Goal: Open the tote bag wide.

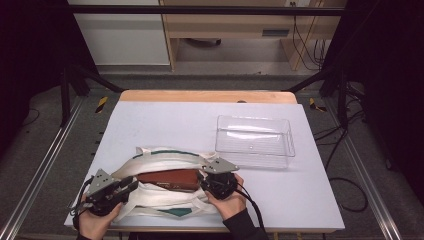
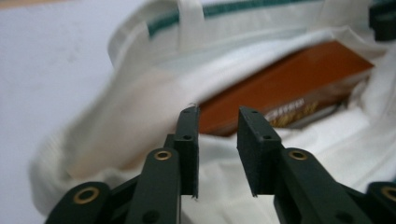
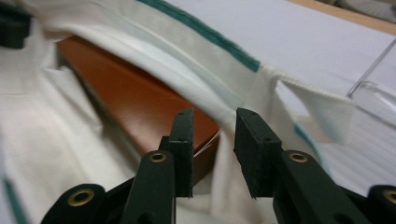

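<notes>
The brown box point(image 1: 168, 179) lies inside the open cream tote bag point(image 1: 165, 161), near-left of the clear tray point(image 1: 255, 134). Left gripper point(image 1: 131, 186) and right gripper point(image 1: 202, 178) flank it, jaws part-open, empty. Next, I judge: clamp both ends, lift.

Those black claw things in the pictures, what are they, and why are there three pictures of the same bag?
They are hand-held grabbers, not a robot. A person holds the left gripper and the right gripper, one in each hand. The big picture comes from a camera above the table. The other two come from small cameras riding on each grabber, looking along its black fingers.

On the table lies a cream tote bag with green trim, and inside it a brown box. Behind it to the right stands a clear plastic tray with nothing in it.

Both grabbers have their fingers apart at the bag's opening. Nothing is pinched between them.
</notes>
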Tool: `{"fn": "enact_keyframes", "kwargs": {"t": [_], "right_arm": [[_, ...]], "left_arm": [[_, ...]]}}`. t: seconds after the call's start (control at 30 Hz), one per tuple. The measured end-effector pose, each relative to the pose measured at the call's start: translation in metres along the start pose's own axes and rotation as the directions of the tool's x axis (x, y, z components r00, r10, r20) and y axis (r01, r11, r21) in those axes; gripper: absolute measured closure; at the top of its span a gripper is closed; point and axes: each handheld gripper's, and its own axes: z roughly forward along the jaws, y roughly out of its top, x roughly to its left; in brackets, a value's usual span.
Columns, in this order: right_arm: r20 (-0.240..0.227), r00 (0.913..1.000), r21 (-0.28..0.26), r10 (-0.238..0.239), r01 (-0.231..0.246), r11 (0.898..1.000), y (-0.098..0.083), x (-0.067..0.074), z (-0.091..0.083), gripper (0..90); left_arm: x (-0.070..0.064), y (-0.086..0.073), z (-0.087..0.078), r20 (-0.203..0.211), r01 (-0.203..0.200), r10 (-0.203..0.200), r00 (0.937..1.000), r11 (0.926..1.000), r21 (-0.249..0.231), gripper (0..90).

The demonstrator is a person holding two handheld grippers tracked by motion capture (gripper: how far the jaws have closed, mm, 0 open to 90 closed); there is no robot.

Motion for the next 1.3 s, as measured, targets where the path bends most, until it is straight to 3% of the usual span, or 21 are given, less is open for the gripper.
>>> {"fn": "enact_keyframes", "kwargs": {"t": [0.1, 0.17, 0.23, 0.43, 0.5, 0.7, 0.87, 1.03, 1.3], "right_arm": [[-0.048, 0.9988, 0.026, 0.0, 0.001, 1.0, 0.0, 0.007, -0.003, 68.3], [-0.061, 0.9979, 0.042, -0.021, 0.023, 0.999, -0.003, 0.012, -0.005, 68.3], [-0.091, 0.9958, 0.052, -0.009, 0.014, 0.999, -0.01, 0.013, -0.006, 68.2], [-0.135, 0.99, 0.06, 0.042, -0.035, 0.998, -0.032, 0.01, -0.006, 66.6], [-0.144, 0.9877, 0.065, 0.061, -0.052, 0.997, -0.036, 0.01, -0.004, 66.4], [-0.134, 0.99, 0.049, 0.043, -0.036, 0.998, -0.034, 0.017, -0.003, 67.2], [-0.184, 0.9821, 0.029, 0.042, -0.037, 0.999, -0.027, 0.024, -0.005, 64.4], [-0.186, 0.9822, 0.094, 0.027, -0.009, 0.995, -0.033, 0.034, 0.008, 67.1], [-0.193, 0.981, 0.135, 0.023, 0.003, 0.991, -0.047, 0.038, 0.015, 72.0]], "left_arm": [[-0.001, 0.014, 0.01, -0.011, -0.038, 0.038, 0.9992, 0.9992, 0.013, 58.9], [-0.002, 0.021, 0.019, -0.02, -0.049, 0.049, 0.9986, 0.9985, 0.026, 55.7], [-0.003, 0.025, 0.028, -0.016, -0.047, 0.048, 0.9987, 0.9981, 0.04, 55.3], [-0.004, 0.02, 0.045, -0.017, -0.059, 0.061, 0.998, 0.9943, 0.089, 55.7], [-0.003, 0.018, 0.046, -0.027, -0.065, 0.068, 0.9973, 0.9936, 0.092, 58.2], [-0.001, 0.019, 0.047, -0.057, -0.067, 0.072, 0.9958, 0.9934, 0.093, 74.1], [0.002, 0.025, 0.047, -0.071, -0.052, 0.06, 0.9957, 0.9927, 0.109, 86.5], [0.009, 0.033, 0.048, -0.058, 0.002, 0.004, 0.9983, 0.9953, 0.097, 88.2], [0.015, 0.036, 0.06, -0.112, 0.013, -0.001, 0.9937, 0.9946, 0.103, 88.3]]}}
